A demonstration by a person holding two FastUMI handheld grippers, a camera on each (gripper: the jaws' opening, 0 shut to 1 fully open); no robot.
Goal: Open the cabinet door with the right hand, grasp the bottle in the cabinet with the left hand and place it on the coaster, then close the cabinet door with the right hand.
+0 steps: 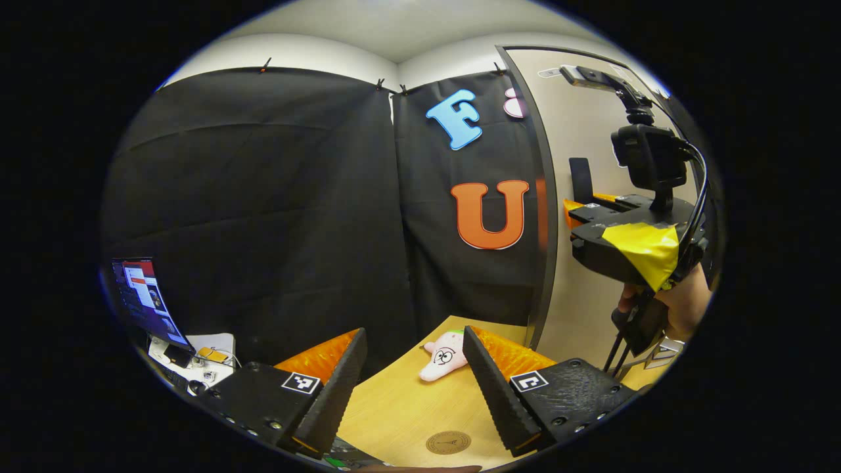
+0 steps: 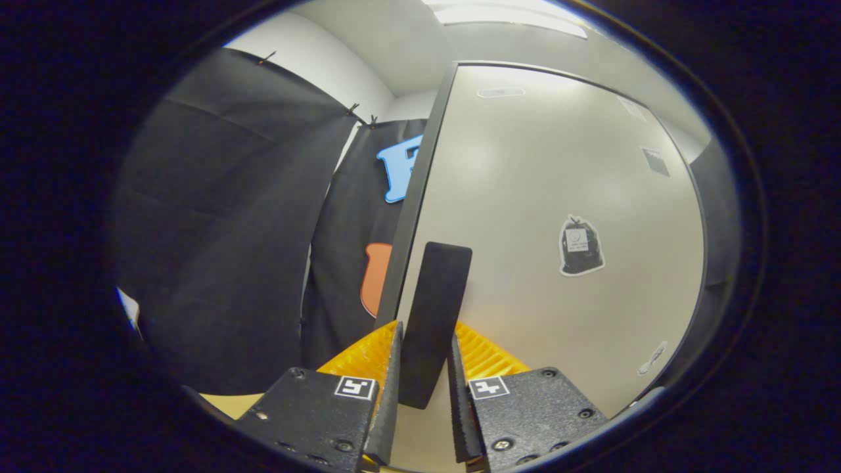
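In the right gripper view my right gripper is shut on the dark upright handle of the beige cabinet door, one finger on each side. The left gripper view shows the same gripper, held by a hand, at that handle on the door. My left gripper hangs open and empty over the wooden table. A round brown coaster lies on the table just below its fingers. What is behind the door is hidden.
A pink plush toy lies on the table near the door's foot. A lit monitor and small clutter stand at the far left. A dark sticker is on the door. Black cloth forms the back wall.
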